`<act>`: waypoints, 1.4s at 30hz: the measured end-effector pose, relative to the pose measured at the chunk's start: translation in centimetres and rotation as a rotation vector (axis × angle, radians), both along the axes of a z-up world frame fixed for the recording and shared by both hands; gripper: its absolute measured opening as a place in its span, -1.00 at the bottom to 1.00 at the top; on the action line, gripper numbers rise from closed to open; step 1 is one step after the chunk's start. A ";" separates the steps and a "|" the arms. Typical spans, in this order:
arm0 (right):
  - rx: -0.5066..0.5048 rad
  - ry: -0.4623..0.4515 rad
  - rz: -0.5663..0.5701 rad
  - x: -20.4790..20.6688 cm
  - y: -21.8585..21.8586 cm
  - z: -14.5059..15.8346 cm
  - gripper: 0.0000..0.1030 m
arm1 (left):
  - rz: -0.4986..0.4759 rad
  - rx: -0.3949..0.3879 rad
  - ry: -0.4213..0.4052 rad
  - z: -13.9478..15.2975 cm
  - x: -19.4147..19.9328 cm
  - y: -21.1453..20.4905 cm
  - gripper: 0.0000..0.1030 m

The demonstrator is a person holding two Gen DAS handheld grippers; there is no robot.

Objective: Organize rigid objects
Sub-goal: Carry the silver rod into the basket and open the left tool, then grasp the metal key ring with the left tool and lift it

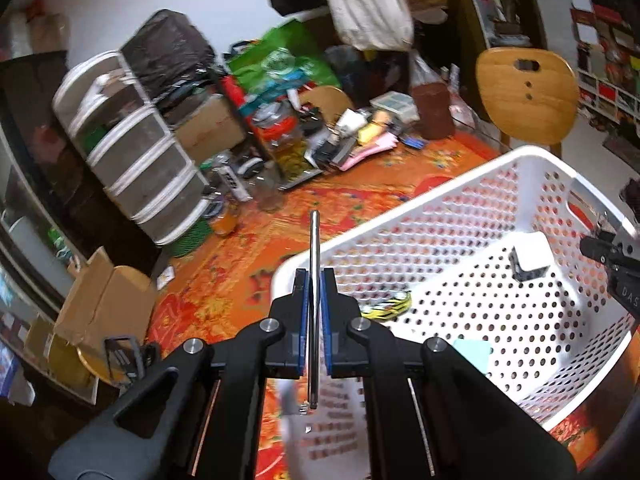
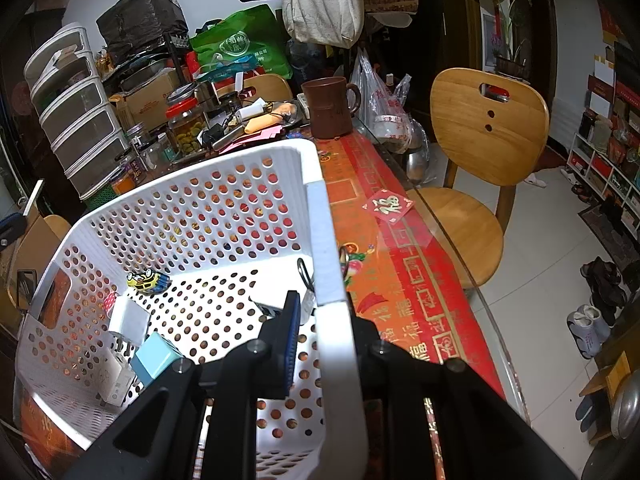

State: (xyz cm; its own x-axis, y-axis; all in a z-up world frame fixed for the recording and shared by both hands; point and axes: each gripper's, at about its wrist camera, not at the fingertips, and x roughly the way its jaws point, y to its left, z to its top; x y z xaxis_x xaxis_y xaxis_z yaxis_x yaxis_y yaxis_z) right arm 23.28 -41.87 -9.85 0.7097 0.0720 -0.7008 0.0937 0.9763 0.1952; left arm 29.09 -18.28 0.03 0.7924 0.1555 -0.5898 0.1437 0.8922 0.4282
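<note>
My left gripper (image 1: 315,280) is shut on a thin flat metal piece (image 1: 314,248), seen edge-on, held above the near-left corner of the white perforated basket (image 1: 400,220). My right gripper (image 2: 324,300) is shut on the basket's right rim (image 2: 326,248), one finger inside and one outside. In the basket lie a yellow toy car (image 2: 146,281), a white charger (image 2: 127,316), a light blue cube (image 2: 155,357), a white plug adapter (image 2: 114,380) and a black clip (image 2: 305,274). The right gripper's body shows in the left wrist view (image 1: 616,256) at the far right.
The basket stands on an orange-red patterned tablecloth (image 2: 400,264). Behind it are a brown mug (image 2: 330,108), a red-lidded jar (image 2: 186,128), stacked plastic drawers (image 2: 76,112), a green bag (image 2: 240,46) and clutter. A wooden chair (image 2: 480,148) stands right of the table.
</note>
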 end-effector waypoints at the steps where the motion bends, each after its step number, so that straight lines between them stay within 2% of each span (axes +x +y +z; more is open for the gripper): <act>1: 0.001 0.000 0.000 0.0 0.0 0.0 -0.68 | -0.015 0.002 0.016 -0.7 0.3 -0.7 -0.90; 8: 0.003 0.000 0.002 0.1 -0.1 0.1 -0.68 | -0.037 0.002 0.090 -4.2 1.6 -2.8 -0.89; 12: 0.003 0.000 0.003 0.1 -0.1 0.1 -0.68 | -0.051 -0.031 0.123 -5.0 2.0 -3.0 -0.86; 13: 0.003 0.000 0.003 0.1 -0.1 0.1 -0.68 | -0.060 -0.045 0.127 -5.0 1.9 -2.9 -0.62; 14: 0.003 0.001 0.004 0.0 -0.1 0.1 -0.68 | -0.070 -0.053 0.119 -4.9 1.7 -2.7 -0.12; 15: 0.003 0.000 0.003 0.0 -0.1 0.1 -0.68 | -0.071 -0.057 0.100 -4.6 1.4 -2.4 0.21; 16: 0.004 0.000 0.003 0.0 -0.1 0.1 -0.68 | -0.069 -0.060 0.062 -4.1 0.9 -1.9 0.68; 17: 0.004 0.000 0.004 0.1 -0.1 0.1 -0.68 | -0.066 -0.070 0.018 -3.4 0.1 -1.2 0.79; 21: 0.005 -0.001 0.006 0.1 -0.1 0.2 -0.68 | -0.045 -0.166 -0.026 -0.7 -2.1 2.9 0.79; 24: 0.005 -0.002 0.006 0.0 -0.1 0.2 -0.68 | 0.011 -0.185 -0.064 0.4 -4.2 7.1 0.85; 26: 0.005 -0.001 0.008 0.0 -0.1 0.2 -0.68 | 0.060 -0.188 -0.078 0.0 -5.6 10.6 0.99; 28: 0.004 -0.001 0.004 0.0 -0.2 0.2 -0.68 | 0.112 -0.209 -0.060 -1.2 -6.4 13.7 0.99; 31: 0.006 -0.003 0.004 0.1 -0.3 0.2 -0.68 | 0.179 -0.238 0.010 -5.0 -6.4 17.9 0.99; 32: 0.006 -0.003 0.004 0.1 -0.3 0.2 -0.68 | 0.202 -0.245 0.060 -7.3 -5.9 19.0 0.99; 36: 0.004 -0.002 0.004 0.1 -0.3 0.2 -0.68 | 0.210 -0.256 0.174 -12.6 -4.3 20.1 0.97; 40: 0.001 0.000 0.004 0.1 -0.4 0.2 -0.68 | 0.198 -0.313 0.235 -15.4 -3.5 19.7 0.95; 42: -0.001 0.001 0.005 0.1 -0.4 0.2 -0.68 | 0.198 -0.326 0.253 -16.3 -3.2 19.0 0.88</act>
